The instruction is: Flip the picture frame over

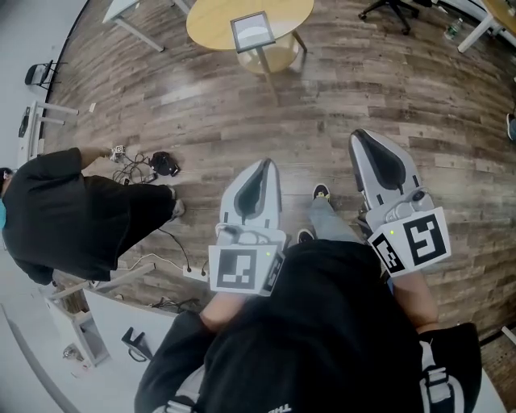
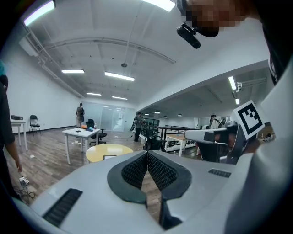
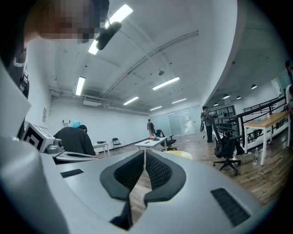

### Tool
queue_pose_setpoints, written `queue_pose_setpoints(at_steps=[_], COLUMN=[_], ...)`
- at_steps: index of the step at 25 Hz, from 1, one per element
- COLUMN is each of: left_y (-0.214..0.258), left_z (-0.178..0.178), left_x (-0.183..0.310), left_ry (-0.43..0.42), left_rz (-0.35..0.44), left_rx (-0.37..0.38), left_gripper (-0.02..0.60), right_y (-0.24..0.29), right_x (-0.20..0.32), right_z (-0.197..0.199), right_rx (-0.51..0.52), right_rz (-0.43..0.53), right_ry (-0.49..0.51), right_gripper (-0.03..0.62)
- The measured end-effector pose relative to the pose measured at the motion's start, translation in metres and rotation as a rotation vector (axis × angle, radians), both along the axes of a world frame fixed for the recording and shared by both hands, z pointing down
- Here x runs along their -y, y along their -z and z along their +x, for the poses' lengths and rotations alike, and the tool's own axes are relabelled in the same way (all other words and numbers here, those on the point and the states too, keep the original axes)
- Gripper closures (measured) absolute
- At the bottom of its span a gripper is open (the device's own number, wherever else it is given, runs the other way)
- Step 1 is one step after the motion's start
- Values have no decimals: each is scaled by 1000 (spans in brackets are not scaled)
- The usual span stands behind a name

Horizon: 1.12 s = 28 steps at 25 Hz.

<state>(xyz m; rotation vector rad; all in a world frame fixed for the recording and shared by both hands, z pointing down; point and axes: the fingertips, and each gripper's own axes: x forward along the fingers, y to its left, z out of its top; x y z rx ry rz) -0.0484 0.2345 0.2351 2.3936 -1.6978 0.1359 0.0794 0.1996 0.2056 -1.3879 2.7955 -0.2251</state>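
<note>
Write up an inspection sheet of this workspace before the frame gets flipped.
Surface: round yellow table, standing ahead on the wood floor.
Job's things: picture frame on the table's near side, untouched; flat or propped, cannot tell.
Clutter: small dark object on the floor.
Grippers: left gripper and right gripper both shut and empty, well short of the table.
Cables: loose tangle on the floor at left.
Surroundings: person in black bent over beside the cables; office chair and white desk beyond the table.
</note>
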Motion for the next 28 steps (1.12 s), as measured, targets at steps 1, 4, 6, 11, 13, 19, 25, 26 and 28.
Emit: queue_pose_setpoints(at_steps=[1, 4, 6, 11, 13, 19, 25, 26, 28], left_y=[1, 2, 3, 5, 5, 6, 2, 1, -2], left_z=[3, 12, 16, 23, 23, 17, 11, 9, 2], left_x=[13, 47, 66, 99, 108, 139, 173, 181, 198], left_ry=[1, 6, 8, 22, 35, 51, 33, 28, 18], left_rz=[0, -2, -3, 23, 19, 17, 28, 28, 22], left_rx=[4, 29, 56, 66, 64, 66, 66, 63, 63], left_gripper=[558, 558, 558, 558, 558, 558, 558, 558, 558], right_y=[2, 8, 10, 6, 6, 4, -2, -3, -6], right_x=[14, 51, 71, 109, 120, 152, 185, 192, 208], right_z=[4, 16, 24, 35, 35, 30, 22, 19, 12], right_rx=[5, 22, 33, 50, 55, 68, 57, 54, 45], right_rz=[4, 16, 21, 26, 24, 20, 11, 9, 5], right_ry=[-3, -2, 1, 7, 14, 23, 9, 5, 2], right_gripper=[569, 569, 569, 569, 569, 569, 569, 569, 569])
